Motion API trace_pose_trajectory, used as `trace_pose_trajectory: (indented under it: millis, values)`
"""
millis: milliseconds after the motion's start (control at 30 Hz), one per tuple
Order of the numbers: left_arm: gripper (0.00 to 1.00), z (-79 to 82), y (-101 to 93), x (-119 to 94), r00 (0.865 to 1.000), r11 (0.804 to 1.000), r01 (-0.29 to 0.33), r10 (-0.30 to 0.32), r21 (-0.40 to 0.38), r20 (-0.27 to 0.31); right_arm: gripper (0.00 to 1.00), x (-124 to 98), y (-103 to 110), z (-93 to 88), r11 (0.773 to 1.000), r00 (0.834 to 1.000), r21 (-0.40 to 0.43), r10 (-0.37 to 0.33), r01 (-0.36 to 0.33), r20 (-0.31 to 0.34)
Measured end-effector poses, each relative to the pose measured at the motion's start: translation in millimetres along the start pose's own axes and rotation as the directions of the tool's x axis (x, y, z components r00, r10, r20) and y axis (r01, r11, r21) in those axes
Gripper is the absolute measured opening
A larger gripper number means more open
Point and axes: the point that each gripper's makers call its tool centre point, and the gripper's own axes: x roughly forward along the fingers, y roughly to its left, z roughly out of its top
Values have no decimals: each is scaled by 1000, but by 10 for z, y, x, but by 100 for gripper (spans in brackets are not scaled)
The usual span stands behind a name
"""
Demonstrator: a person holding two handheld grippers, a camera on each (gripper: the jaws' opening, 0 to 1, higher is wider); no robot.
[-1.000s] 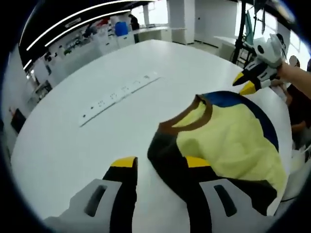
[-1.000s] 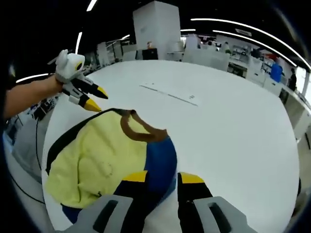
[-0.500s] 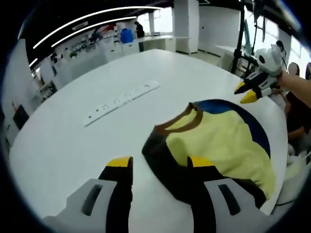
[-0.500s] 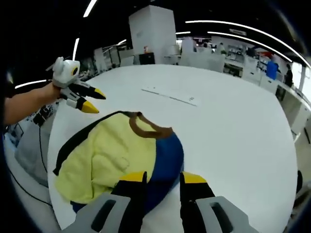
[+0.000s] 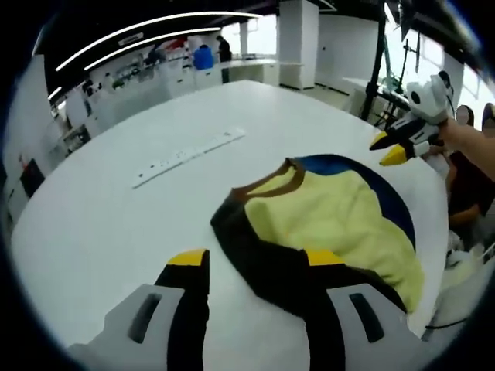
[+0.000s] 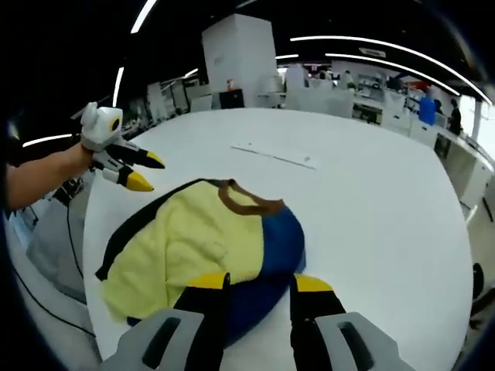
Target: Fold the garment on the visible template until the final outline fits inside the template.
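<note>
A pale yellow garment (image 5: 332,220) with a brown collar (image 5: 267,184), a black sleeve (image 5: 255,255) and a blue sleeve (image 5: 363,174) lies loosely bunched on the white table (image 5: 100,224). My left gripper (image 5: 257,263) stands open just above the black sleeve side, empty. Across the garment, a hand holds my right gripper (image 5: 387,148) open in the air. In the right gripper view the garment (image 6: 193,239) shows its blue side (image 6: 278,243) nearest my open right gripper (image 6: 259,282). The left gripper (image 6: 143,171) hovers open beyond the black edge.
A long white strip (image 5: 189,153) lies flat further up the table, also seen as the strip (image 6: 274,157). The table edge (image 5: 442,255) runs close beside the garment. Benches and people stand in the far background.
Both views have shifted a little as the hands moved, so the garment sits slightly further from each camera. The garment keeps its shape and both grippers stay open.
</note>
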Motion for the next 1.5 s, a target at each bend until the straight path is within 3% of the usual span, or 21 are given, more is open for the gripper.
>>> trace_pose_trajectory:
  millis: [733,1500]
  values:
    - [38,-296,-359,-200,999,999,42,-42,-24,0,26,-200,257,-276,999,1000,43,1,-2,10]
    - [33,-600,-752,-249,993,990,116,-116,-77,6,22,-198,429,-608,997,999,70,32,-31,-20]
